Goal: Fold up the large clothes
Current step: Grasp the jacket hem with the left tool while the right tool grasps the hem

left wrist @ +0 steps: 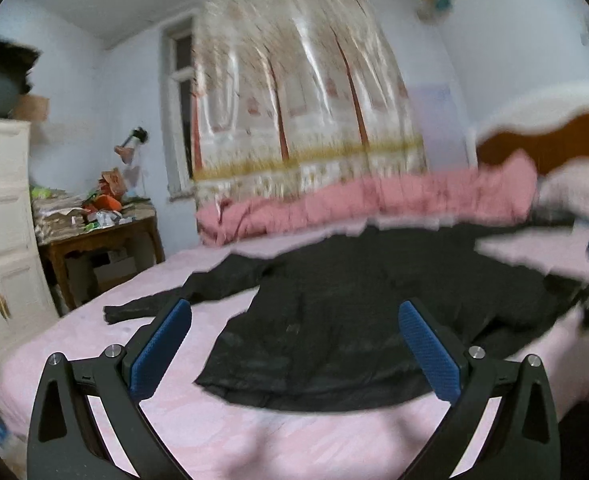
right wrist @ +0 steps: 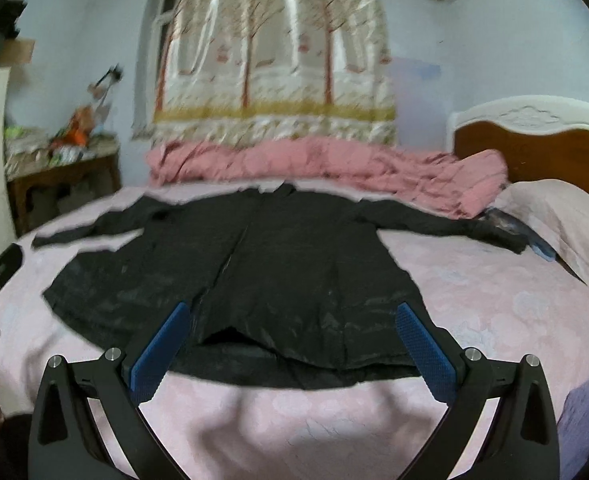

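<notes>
Bed: one pink bed point(right wrist: 494, 304), the biggest thing we see.
Coat: one black coat point(right wrist: 278, 264) lies flat on it, two sleeves out.
Grippers: our left gripper point(left wrist: 294, 344) and right gripper point(right wrist: 292, 344) gape wide, holding nothing.

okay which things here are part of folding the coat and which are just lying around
For the job: black coat, spread flat on the pink bed sheet; left gripper; right gripper.

Lying about: pink quilt, pillow, cluttered side table.

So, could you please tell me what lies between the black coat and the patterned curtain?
A rumpled pink quilt lies along the bed's far side, between the black coat and the curtain; the right wrist view shows it best.
</notes>
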Available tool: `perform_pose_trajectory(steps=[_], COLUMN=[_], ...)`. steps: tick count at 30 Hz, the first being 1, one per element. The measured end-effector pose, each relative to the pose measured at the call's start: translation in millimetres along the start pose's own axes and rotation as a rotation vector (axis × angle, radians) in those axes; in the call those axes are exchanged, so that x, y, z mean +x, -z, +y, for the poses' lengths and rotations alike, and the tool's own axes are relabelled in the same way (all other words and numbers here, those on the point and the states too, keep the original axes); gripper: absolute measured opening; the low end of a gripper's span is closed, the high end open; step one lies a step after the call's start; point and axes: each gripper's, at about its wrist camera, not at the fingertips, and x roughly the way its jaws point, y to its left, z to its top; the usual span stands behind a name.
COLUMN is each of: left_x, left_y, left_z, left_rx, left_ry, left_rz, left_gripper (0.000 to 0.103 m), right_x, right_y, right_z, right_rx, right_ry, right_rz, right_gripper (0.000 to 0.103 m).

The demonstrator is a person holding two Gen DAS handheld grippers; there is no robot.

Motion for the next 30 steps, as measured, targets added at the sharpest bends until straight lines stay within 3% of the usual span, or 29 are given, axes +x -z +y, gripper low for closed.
perform_pose_trajectory(steps=[3,7,12,15,17,19,21,23,25,26,27,28,30], left_x=[23,56,86,92,96,102,109,122,132,137,138,139,129], left_y=[7,23,50,67,76,77,76,74,72,70,68,66,60], left_z=[4,6,4,0,-1,2,2,2,4,7,9,13,22], left_rx=[0.078,0.161,0.206,0.258,0.274,0.254,0.262,0.276,0.263,0.255,0.241,0.231,0.201], left_ry=[0.065,0.116,0.231,0.201,0.180,0.186,0.150,0.092,0.086,0.094,0.100,0.103,0.130], left_rz=[0.114,0.233,0.390,0.427,0.432,0.437,0.424,0.399,0.403,0.404,0.404,0.403,0.378], left_gripper=[0.103,0.100,0.094,0.094,0.094,0.094,0.094,0.094,0.082,0.053,0.014,0.007,0.005], right_x=[17,41,63,81,91,100,107,114,122,126,125,121,108], right_y=[-1,8,29,44,48,45,39,36,34,34,33,32,28], right_z=[-12,-21,-23,-26,-32,-38,-38,-40,-44,-48,-51,-53,-55], right_rx=[-0.055,-0.179,-0.252,-0.297,-0.272,-0.237,-0.258,-0.269,-0.246,-0.229,-0.219,-0.209,-0.204], right_ry=[-0.028,0.004,-0.059,0.012,0.009,0.018,0.088,0.128,0.116,0.101,0.086,0.070,0.053], right_rz=[0.124,0.229,0.342,0.379,0.387,0.380,0.342,0.306,0.306,0.309,0.304,0.288,0.248], right_gripper=[0.103,0.103,0.103,0.103,0.103,0.103,0.103,0.089,0.048,0.037,0.021,0.012,0.007])
